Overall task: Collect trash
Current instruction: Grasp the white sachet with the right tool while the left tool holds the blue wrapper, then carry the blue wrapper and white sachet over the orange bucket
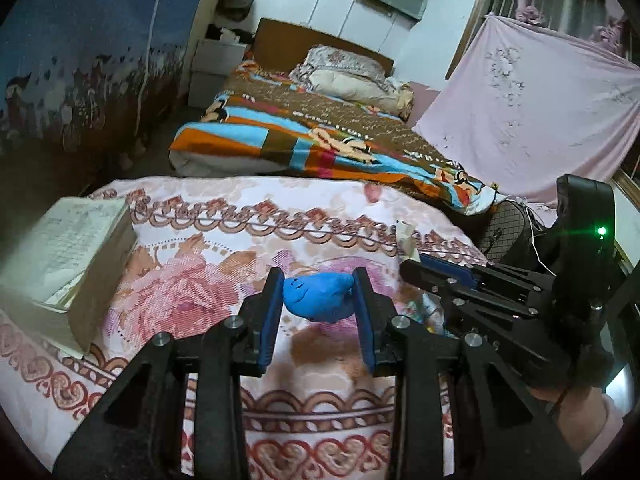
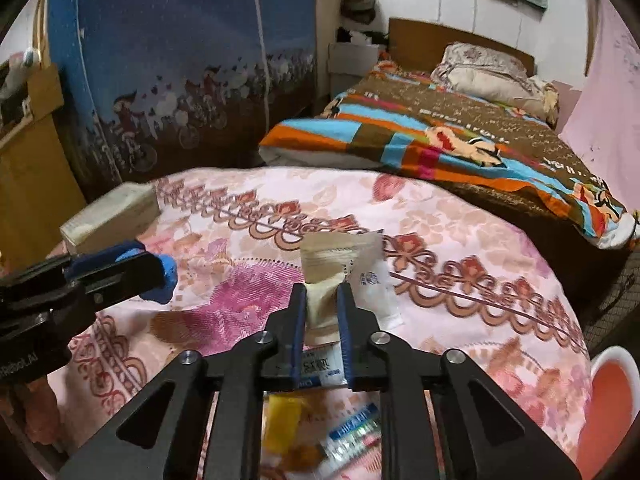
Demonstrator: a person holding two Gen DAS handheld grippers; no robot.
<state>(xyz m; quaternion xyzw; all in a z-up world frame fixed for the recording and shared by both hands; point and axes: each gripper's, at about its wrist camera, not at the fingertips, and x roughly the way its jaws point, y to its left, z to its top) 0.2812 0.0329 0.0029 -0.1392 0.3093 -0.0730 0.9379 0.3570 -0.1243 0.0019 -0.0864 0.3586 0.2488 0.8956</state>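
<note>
My left gripper (image 1: 318, 280) is shut on a crumpled blue wad of trash (image 1: 320, 296) and holds it above the pink floral cloth (image 1: 200, 248). The wad also shows in the right wrist view (image 2: 166, 278), at the left gripper's tip. My right gripper (image 2: 322, 294) is shut on a beige and white wrapper (image 2: 340, 268) that sticks up between its blue pads (image 2: 344, 320). In the left wrist view the right gripper (image 1: 416, 264) sits at the right, with the wrapper (image 1: 406, 238) at its tip. More wrappers (image 2: 352, 436) lie on the cloth below the right gripper.
A thick worn book (image 1: 60, 256) lies on the cloth at the left. A bed with a striped blanket (image 1: 320, 136) lies beyond. A red and white bin (image 2: 612, 400) stands at the lower right. A pink sheet (image 1: 540, 108) hangs at the right.
</note>
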